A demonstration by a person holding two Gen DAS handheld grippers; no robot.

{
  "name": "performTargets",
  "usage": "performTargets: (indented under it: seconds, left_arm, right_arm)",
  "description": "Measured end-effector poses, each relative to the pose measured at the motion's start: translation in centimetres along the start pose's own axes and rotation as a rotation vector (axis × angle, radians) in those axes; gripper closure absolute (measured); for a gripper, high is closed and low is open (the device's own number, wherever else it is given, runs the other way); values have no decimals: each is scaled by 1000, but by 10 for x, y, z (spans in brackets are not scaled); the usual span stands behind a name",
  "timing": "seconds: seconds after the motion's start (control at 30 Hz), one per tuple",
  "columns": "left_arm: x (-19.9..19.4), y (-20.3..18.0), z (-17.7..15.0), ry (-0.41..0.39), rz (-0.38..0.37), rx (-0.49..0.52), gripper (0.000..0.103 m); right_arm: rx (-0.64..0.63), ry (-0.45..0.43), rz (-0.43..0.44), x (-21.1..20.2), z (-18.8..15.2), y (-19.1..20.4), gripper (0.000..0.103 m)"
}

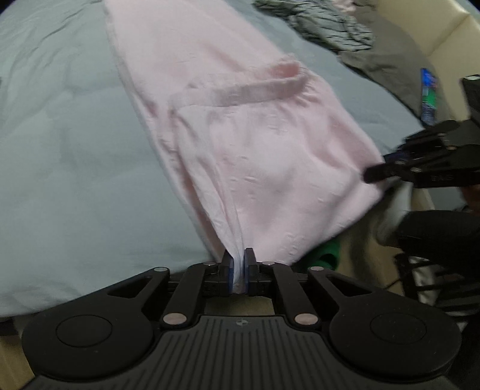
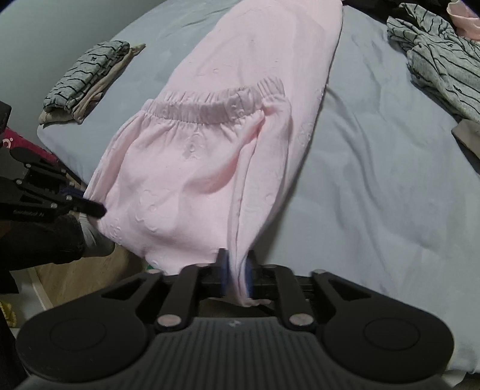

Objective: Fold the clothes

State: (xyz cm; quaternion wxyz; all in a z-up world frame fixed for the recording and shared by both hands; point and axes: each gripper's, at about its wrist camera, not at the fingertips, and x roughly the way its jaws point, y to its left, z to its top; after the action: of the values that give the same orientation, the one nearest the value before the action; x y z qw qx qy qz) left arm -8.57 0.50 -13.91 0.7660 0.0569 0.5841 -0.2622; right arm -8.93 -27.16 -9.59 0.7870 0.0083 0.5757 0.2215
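Note:
Pink trousers [image 1: 228,126] with a gathered elastic waistband [image 2: 210,106] lie lengthwise on the grey-blue bed sheet [image 1: 69,150], the near part folded over so the waistband faces up. My left gripper [image 1: 239,270] is shut on one near corner of the folded pink cloth. My right gripper [image 2: 237,273] is shut on the other near corner of the pink trousers [image 2: 210,168]. Each gripper shows in the other's view: the right one [image 1: 378,172] at the cloth's right edge, the left one [image 2: 96,208] at its left edge. The held edge hangs just past the bed's near edge.
A folded stack of grey striped and beige clothes [image 2: 84,81] lies at the bed's left. A crumpled grey striped garment [image 2: 441,57] lies at the far right, also in the left wrist view [image 1: 327,24]. A phone [image 1: 429,96] lies by the bed's right edge. Something green [image 1: 328,255] shows below the cloth.

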Motion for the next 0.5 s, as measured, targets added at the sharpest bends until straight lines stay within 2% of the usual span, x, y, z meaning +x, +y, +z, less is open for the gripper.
performTargets:
  seconds: [0.03, 0.07, 0.1, 0.17, 0.23, 0.3, 0.5]
  left_arm:
    - [-4, 1, 3, -19, 13, -6, 90]
    - [-8, 3, 5, -39, 24, -13, 83]
    - [-11, 4, 8, -60, 35, -19, 81]
    - [-19, 7, 14, -117, 41, -48, 65]
    - [-22, 8, 22, -177, 49, -84, 56]
    - [-22, 12, 28, -217, 38, -113, 56]
    - [-4, 13, 49, -223, 17, -115, 56]
  right_arm:
    - [0, -22, -9, -4, 2, 0, 57]
    - [3, -53, -18, -9, 4, -2, 55]
    - [8, -72, -23, -12, 7, -4, 55]
    - [21, -113, -35, -17, 13, -8, 55]
    - [29, -151, -42, -19, 21, -9, 55]
    - [28, -176, -40, -18, 28, -9, 55]
    - [-24, -201, -36, -7, 44, 2, 53]
